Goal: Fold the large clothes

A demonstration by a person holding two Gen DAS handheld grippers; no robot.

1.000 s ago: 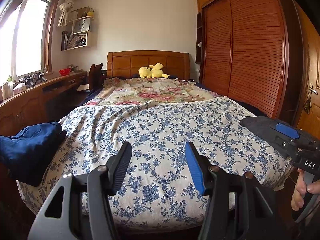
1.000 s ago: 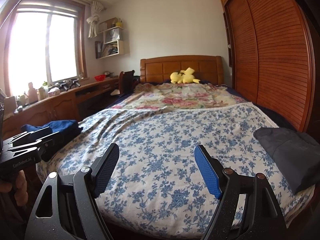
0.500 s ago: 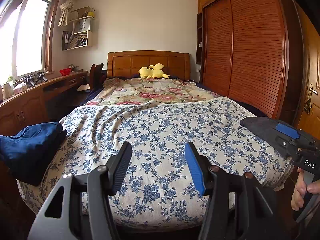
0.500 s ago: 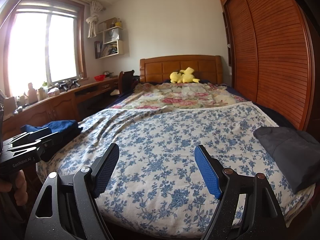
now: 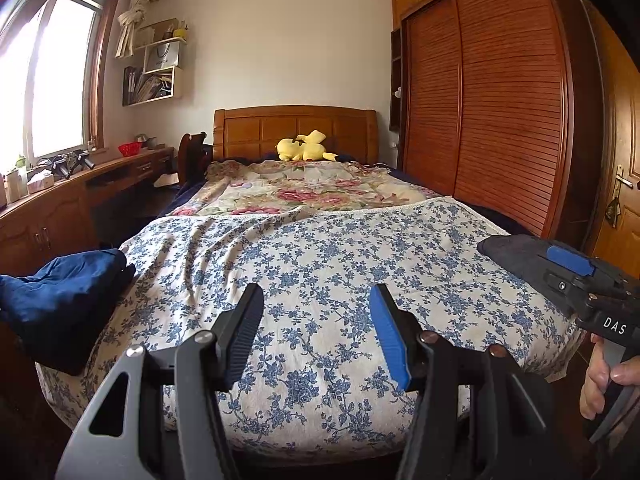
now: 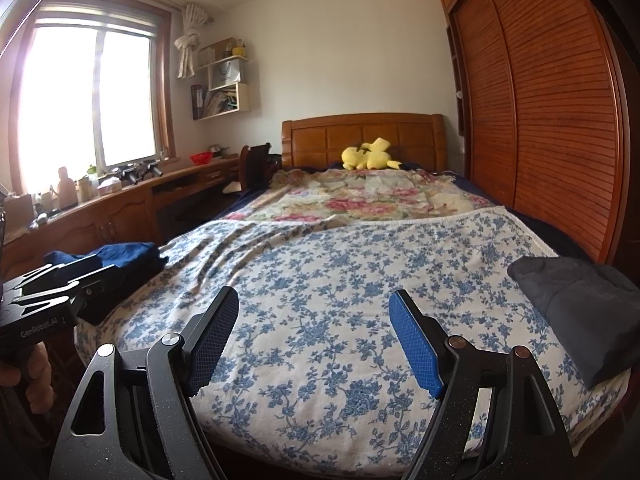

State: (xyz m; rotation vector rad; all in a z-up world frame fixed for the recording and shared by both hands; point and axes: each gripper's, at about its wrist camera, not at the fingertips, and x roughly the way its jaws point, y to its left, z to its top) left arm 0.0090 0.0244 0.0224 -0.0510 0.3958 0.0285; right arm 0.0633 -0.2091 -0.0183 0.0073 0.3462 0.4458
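A bed with a white, blue-flowered cover fills both views. A crumpled navy garment lies at its near left corner. A folded dark grey garment sits on the near right edge. My left gripper hovers open above the foot of the bed, nothing between its fingers. My right gripper hovers open the same way, wider. Each gripper also shows at the side of the other's view, held by a hand.
A flowered quilt and a yellow plush toy lie toward the wooden headboard. A slatted wardrobe runs along the right. A long wooden desk with clutter and a chair stand under the window at left.
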